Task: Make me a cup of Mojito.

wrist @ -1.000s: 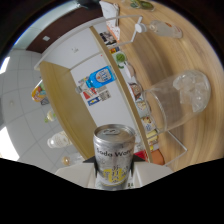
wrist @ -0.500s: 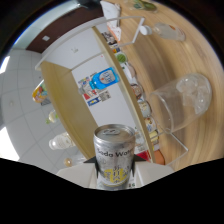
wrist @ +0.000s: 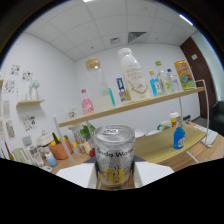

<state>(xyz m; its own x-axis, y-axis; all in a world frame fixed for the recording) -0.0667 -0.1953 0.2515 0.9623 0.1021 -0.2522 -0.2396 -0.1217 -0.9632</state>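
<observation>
**Soda can held upright between the fingers**

The gripper has closed on a silver can, one white finger pressing each side of it. The fingers sit only as far apart as the can is wide. The can stands upright, its top with the pull tab facing up, and the label reads "Soda Water" with a yellow band lower down. Its base is hidden behind the dark bottom edge of the view.

Beyond the can runs a wooden counter. On it, to the right, stands a small blue bottle with a red and yellow cap, well apart from the can. Further right is a thin metal rack. To the left of the can sits a terracotta pot with something yellow in it, and next to it some small jars and a green leafy plant.

Above the counter a wooden shelf slopes across the wall. It carries a tall clear jar with a cork lid, a large white bottle, a pink bottle, several smaller bottles and a yellow tin at the far right.

A small white wall shelf hangs at the left, with pictures pinned around it. The ceiling is tiled, with a vent.
</observation>
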